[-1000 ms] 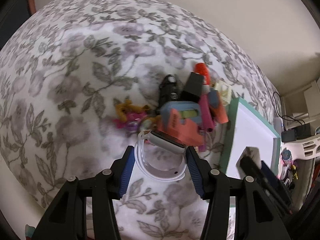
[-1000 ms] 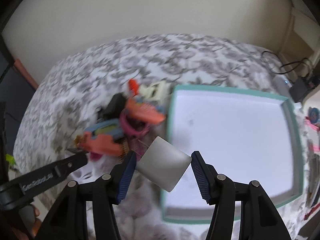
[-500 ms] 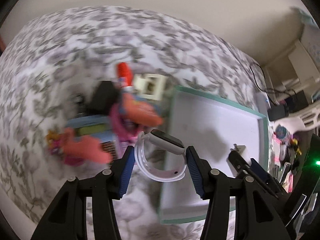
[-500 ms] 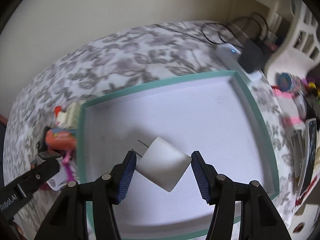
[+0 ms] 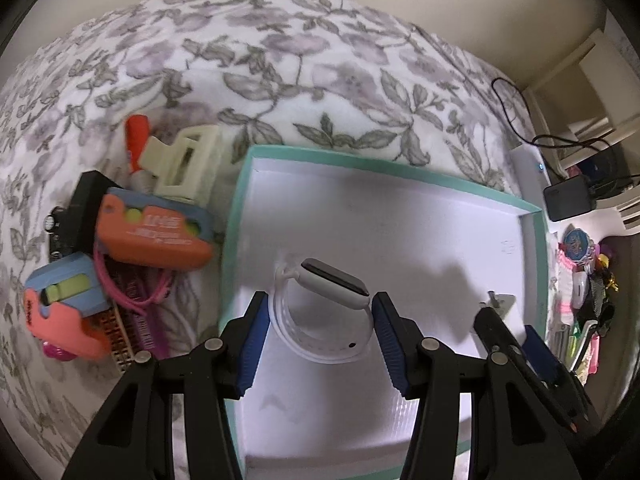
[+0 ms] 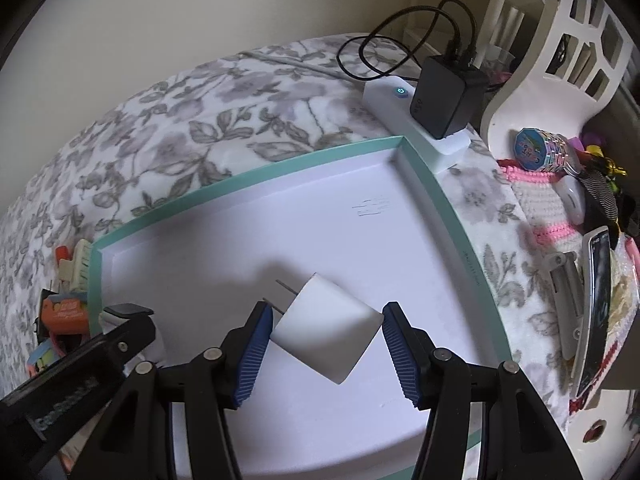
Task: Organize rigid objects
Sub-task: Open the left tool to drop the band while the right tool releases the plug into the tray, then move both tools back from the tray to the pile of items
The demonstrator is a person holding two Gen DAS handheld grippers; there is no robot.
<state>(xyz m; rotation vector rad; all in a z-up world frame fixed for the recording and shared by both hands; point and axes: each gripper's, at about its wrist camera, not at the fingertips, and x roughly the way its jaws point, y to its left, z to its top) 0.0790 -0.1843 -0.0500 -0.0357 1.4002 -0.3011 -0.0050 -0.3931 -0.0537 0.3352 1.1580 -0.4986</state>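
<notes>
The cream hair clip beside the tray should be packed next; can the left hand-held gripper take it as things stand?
Probably not yet. The left hand-held gripper is shut on the white watch over the tray. The clip lies uncovered outside the rim, so the way is free once the watch is released.

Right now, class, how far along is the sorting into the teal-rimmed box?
Done: nothing lies in the box yet. In hand: the left gripper holds a white watch and the right gripper a white charger plug, both over the box. Left: the pile of clips and toys beside it on the floral blanket.
</notes>
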